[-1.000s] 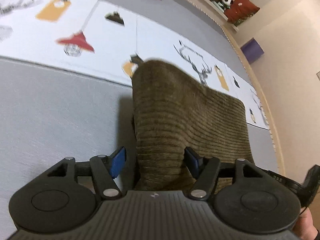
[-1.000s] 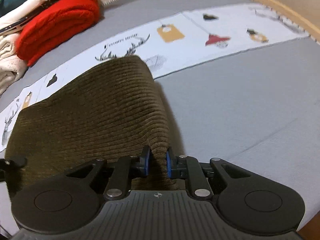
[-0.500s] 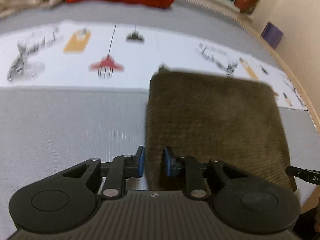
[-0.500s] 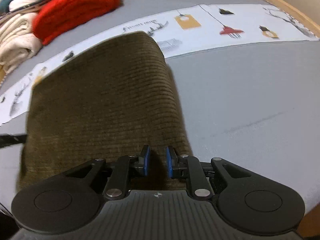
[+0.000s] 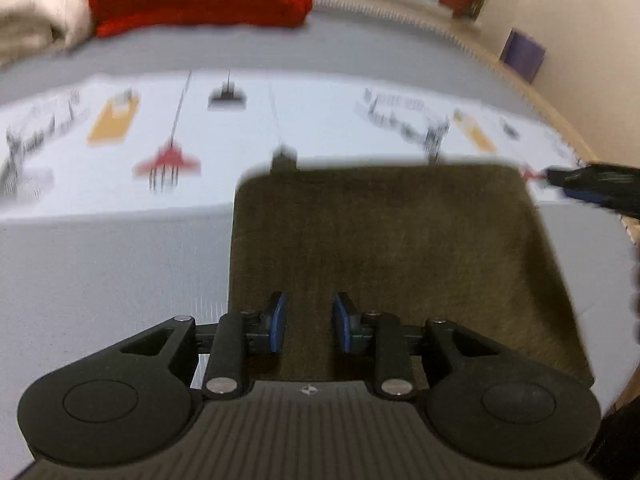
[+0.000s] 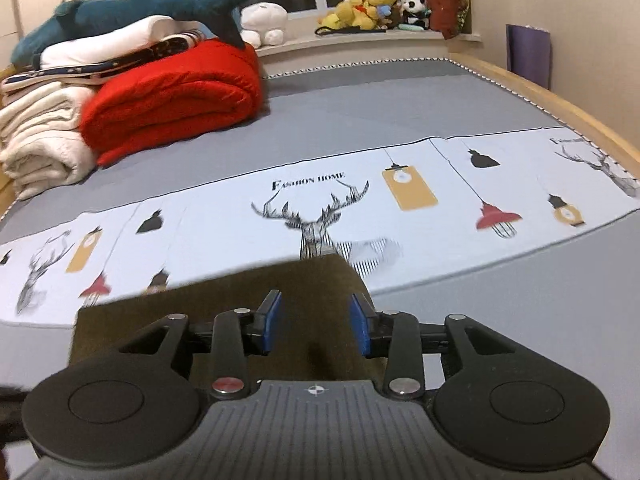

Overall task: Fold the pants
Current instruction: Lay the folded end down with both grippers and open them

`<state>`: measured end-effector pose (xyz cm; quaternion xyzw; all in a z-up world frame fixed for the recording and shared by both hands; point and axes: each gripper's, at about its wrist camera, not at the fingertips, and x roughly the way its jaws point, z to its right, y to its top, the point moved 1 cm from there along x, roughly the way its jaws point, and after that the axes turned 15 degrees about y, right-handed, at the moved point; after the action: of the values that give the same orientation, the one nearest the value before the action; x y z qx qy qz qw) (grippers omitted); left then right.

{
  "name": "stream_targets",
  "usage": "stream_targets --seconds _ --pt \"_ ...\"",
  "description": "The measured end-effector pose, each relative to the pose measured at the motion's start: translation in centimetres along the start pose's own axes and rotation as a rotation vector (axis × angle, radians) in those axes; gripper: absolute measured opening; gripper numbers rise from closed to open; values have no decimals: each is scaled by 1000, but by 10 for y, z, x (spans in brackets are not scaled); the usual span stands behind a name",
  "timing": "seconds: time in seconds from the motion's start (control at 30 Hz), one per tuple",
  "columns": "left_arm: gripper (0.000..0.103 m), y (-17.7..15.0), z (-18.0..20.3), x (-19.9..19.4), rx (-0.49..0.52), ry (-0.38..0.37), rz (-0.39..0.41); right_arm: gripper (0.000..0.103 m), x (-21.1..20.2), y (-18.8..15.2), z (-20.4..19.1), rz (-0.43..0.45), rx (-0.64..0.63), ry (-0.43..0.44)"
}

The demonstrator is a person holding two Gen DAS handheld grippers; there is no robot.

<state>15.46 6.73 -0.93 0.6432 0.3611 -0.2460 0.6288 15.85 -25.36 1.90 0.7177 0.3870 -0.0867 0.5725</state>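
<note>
The brown corduroy pants (image 5: 392, 256) lie folded into a flat rectangle on the grey bed, their far edge on the white printed band (image 5: 120, 168). My left gripper (image 5: 308, 322) hovers over the near left part of the pants. Its jaws are opening and its pads press on nothing. My right gripper (image 6: 316, 326) hangs above the near right corner of the pants (image 6: 192, 316), jaws opening, with the fabric showing through the gap but free of the pads. The right gripper's tip (image 5: 592, 186) shows at the pants' far right corner in the blurred left wrist view.
A rolled red blanket (image 6: 172, 96) and cream blankets (image 6: 40, 140) are stacked at the back left, with a plush shark (image 6: 132, 12) on top. Soft toys (image 6: 368, 4) line the windowsill. The wooden bed rim (image 6: 560, 104) runs along the right.
The right gripper, shut on the raised fold a second ago, has let go and lifted back. The left gripper narrowed, then parted a little. The pants now lie flat.
</note>
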Motion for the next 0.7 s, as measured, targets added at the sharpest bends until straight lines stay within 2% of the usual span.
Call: stream_targets --seconds 0.07,0.13,0.2,0.27,0.33,0.43,0.5,0.6,0.7 --pt "34 8 1 -9 6 7 87 39 26 10 2 -31 10 -16" --pt "34 14 0 -8 -10 -6 114 39 59 13 7 -109 7 -78" --pt "33 13 1 4 -28 -15 83 40 85 11 13 -167 6 -145" --pt "34 8 2 27 -7 4 16 40 104 8 16 -189 -2 -187" --pt "34 4 4 44 7 9 -6 40 118 7 15 -213 -18 -205" --pt "35 9 3 49 11 1 -18 40 129 8 13 -251 -62 -220" --pt "35 10 -2 50 -21 -17 -33 40 132 10 17 -266 -54 -211" --pt "35 12 -8 43 -55 -22 -41 40 116 21 23 -226 12 -176" --pt "44 17 -11 17 -42 -7 17 40 72 28 13 -116 36 -147"
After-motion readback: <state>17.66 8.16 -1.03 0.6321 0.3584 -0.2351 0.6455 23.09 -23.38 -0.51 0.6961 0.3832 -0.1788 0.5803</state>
